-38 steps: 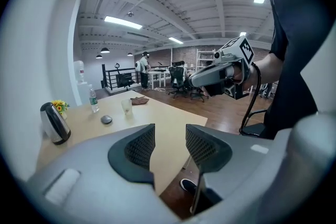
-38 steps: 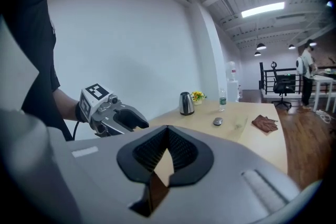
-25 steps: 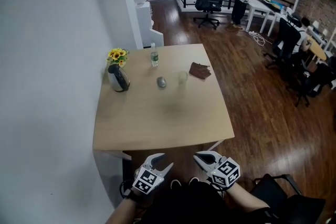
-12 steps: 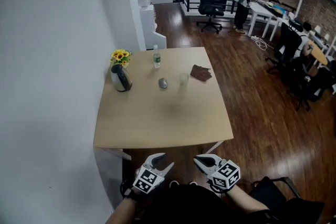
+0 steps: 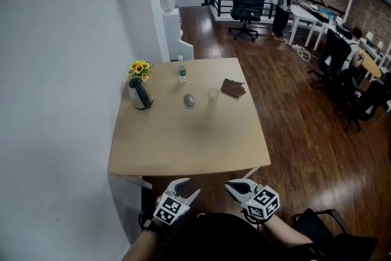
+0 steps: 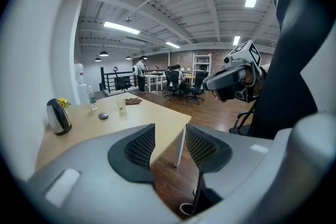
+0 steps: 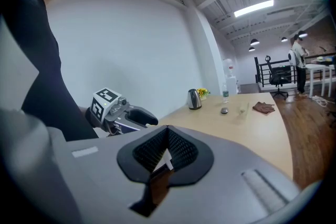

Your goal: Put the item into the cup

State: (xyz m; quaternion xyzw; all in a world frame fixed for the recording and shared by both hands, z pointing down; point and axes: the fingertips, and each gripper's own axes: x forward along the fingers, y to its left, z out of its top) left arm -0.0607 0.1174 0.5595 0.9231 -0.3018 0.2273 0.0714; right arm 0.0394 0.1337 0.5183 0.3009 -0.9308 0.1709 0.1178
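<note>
- our left gripper (image 5: 190,187) gapes empty, right gripper (image 5: 232,186) closed on nothing, both short of the surface (image 5: 183,143).
- item (image 5: 189,99) beside cup (image 5: 212,95), well away: we judge nothing's begun.

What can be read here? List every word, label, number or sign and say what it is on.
No text can be read in any view.
The label on the bottle: too small to read.
The cubes on the left gripper and right gripper: square markers only, no letters or numbers.
</note>
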